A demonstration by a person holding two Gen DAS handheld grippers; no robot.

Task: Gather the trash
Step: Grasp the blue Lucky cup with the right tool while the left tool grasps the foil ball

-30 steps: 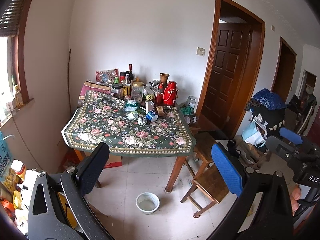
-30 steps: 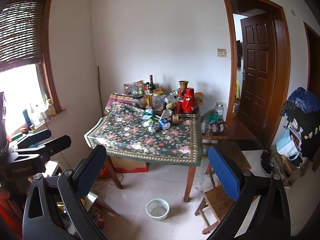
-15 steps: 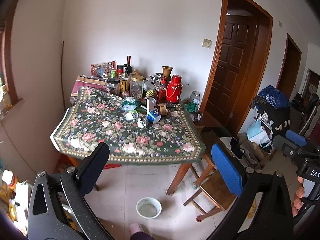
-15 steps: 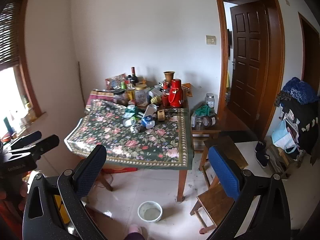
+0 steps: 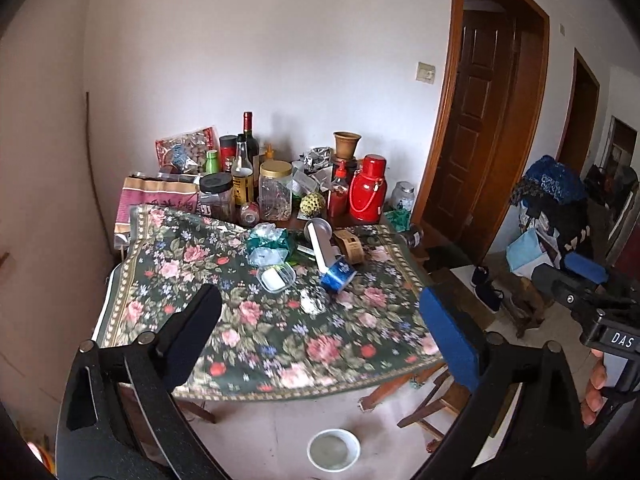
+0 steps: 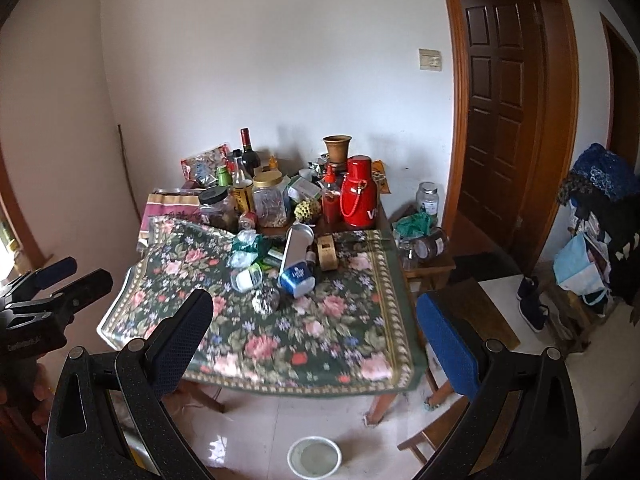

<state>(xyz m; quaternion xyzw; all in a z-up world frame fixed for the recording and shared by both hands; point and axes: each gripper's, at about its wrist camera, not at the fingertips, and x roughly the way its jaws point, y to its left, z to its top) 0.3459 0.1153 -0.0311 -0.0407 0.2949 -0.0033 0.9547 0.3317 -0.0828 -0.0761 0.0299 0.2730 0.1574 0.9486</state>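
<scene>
Left tool [image 5: 320, 332]: black frame, one black pad and one blue pad spread wide apart, nothing between them; it hangs in the air short of the counter's near edge.
Right tool [image 6: 316, 330]: same build, pads set wide apart and empty, also short of the near edge; in the left wrist view it shows at the right border [image 5: 588, 296], with fingers [image 5: 596, 392] wrapped on its handle.
Counter [image 6: 280, 340]: wooden table under a dark green cloth with pink roses, standing against a white wall.
Trash, middle of the cloth: crumpled clear and green plastic wrappers [image 5: 267, 242]; just in front of them a small clear plastic tub with a white lid [image 5: 277, 278]; to the right a silver and blue tube-shaped carton [image 5: 330, 258] lying on its side; a crumpled grey-white scrap [image 5: 313, 305] nearest the tools.
Beside the carton: brown cardboard tape roll [image 5: 349, 245], on its edge.
Back of the counter: red thermos flask with a handle [image 5: 367, 190], red sauce bottle [image 5: 338, 192], clear jar with a gold lid [image 5: 275, 190], dark wine bottle [image 5: 250, 148], terracotta vase [image 5: 346, 145], snack packets [image 5: 184, 152] leaning on the wall.
Floor: white round bowl [image 6: 315, 457] on pale tiles in front of the counter.
Right of the counter: low wooden stools [image 6: 424, 264], one bearing jars and a green bag; dark brown panelled door [image 6: 496, 100] standing open.
</scene>
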